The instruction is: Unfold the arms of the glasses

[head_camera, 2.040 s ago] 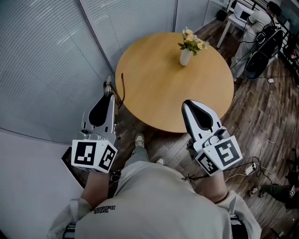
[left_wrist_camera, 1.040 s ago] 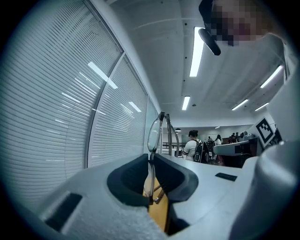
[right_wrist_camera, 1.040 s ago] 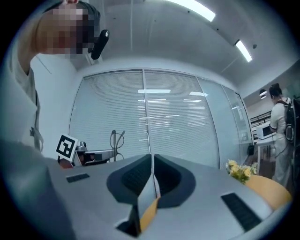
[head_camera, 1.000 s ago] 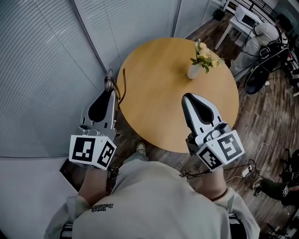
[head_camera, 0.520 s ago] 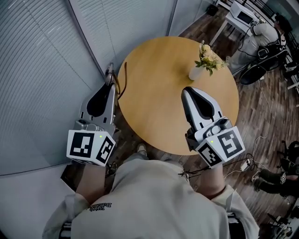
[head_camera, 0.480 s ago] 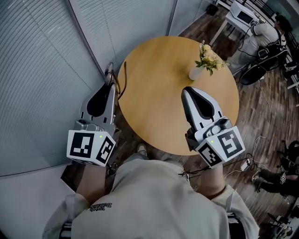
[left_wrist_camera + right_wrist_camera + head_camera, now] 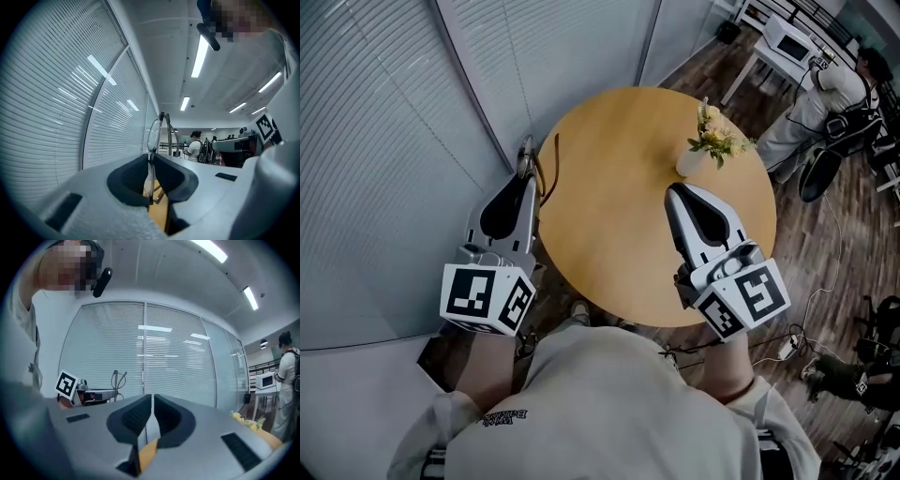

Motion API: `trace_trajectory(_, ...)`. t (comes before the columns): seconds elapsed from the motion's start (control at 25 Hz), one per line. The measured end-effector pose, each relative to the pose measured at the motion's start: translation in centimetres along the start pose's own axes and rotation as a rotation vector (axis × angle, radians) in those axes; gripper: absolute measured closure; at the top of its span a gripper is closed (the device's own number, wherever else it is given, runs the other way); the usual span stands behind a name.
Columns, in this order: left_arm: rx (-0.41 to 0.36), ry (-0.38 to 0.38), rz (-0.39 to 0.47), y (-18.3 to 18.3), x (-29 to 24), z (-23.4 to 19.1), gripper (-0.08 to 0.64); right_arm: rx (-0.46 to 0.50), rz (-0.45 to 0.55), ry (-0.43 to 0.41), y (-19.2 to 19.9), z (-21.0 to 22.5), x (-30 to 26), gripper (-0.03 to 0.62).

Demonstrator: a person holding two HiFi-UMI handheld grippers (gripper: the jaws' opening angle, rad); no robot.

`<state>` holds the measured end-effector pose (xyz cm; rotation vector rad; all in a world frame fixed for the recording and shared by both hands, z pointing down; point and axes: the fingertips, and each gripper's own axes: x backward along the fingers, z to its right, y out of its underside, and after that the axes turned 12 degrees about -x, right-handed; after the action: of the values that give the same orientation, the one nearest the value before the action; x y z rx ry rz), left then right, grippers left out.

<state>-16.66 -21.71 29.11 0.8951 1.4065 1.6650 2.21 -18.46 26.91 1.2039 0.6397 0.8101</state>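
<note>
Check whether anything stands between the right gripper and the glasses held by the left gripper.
Nothing visible does. Only bare table lies between the right gripper and the glasses in the left gripper; the flower vase stands farther back, off that line.

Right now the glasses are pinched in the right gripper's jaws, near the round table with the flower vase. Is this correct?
No: the jaws of the left gripper pinch the glasses, as the left gripper view shows. The round table with the flower vase is near.
</note>
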Motion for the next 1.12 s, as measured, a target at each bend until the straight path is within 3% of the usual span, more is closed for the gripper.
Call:
trace_trajectory(0.48,-0.031,-0.013,0.013,-1.9,-1.7,2.5,0.506,0.043,0.007,-0.058,-2.5,1.8,0.3,0.554)
trace_trajectory(0.76,-0.047,-0.010,0.003,-1.7,-2.3,3.5,0.506,0.059,0.111,-0.125,-5.6,0.9,-0.6,0.552)
trace_trajectory(0.88,-0.030,0.001,0.000,-1.6,-2.3,4.0,0.506,0.058,0.132,-0.189,-6.6,0.0,-1.1,0.552)
trace_trajectory(1.12,-0.070,0.008,-0.006,-2.0,-2.1,4.7,0.506,0.086,0.101,-0.307,-7.7,-3.7,-2.8,0.551)
